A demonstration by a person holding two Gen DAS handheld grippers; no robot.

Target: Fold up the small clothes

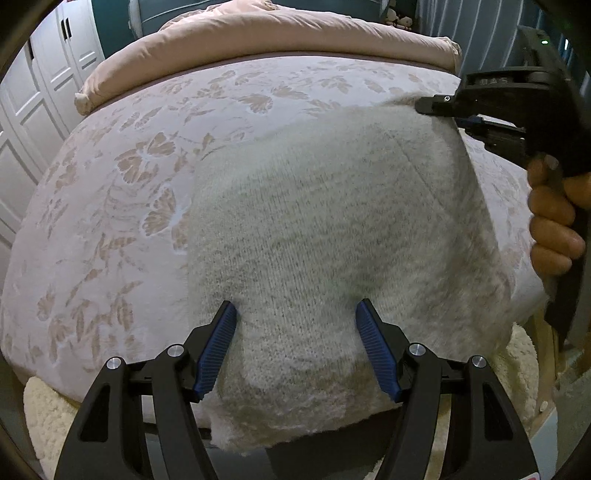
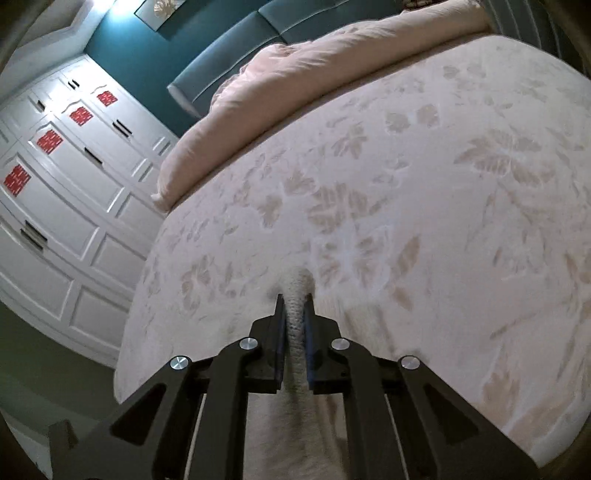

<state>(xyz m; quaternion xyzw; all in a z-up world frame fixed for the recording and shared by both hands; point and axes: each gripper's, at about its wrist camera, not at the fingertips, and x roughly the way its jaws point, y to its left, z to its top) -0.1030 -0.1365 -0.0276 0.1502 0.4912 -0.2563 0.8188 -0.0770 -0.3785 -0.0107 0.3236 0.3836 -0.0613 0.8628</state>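
Observation:
A cream fuzzy knit garment lies spread on the bed, its near edge hanging over the bed's front edge. My left gripper is open, its blue-padded fingers straddling the near part of the knit. My right gripper reaches in from the right in the left wrist view and is shut on the garment's far right corner. In the right wrist view, that gripper pinches a fold of the knit garment between its jaws, just above the bedspread.
The bed has a pink floral bedspread and a rolled pink duvet at the far end. White wardrobe doors stand to the left. A fleecy white rug lies below the bed's front edge.

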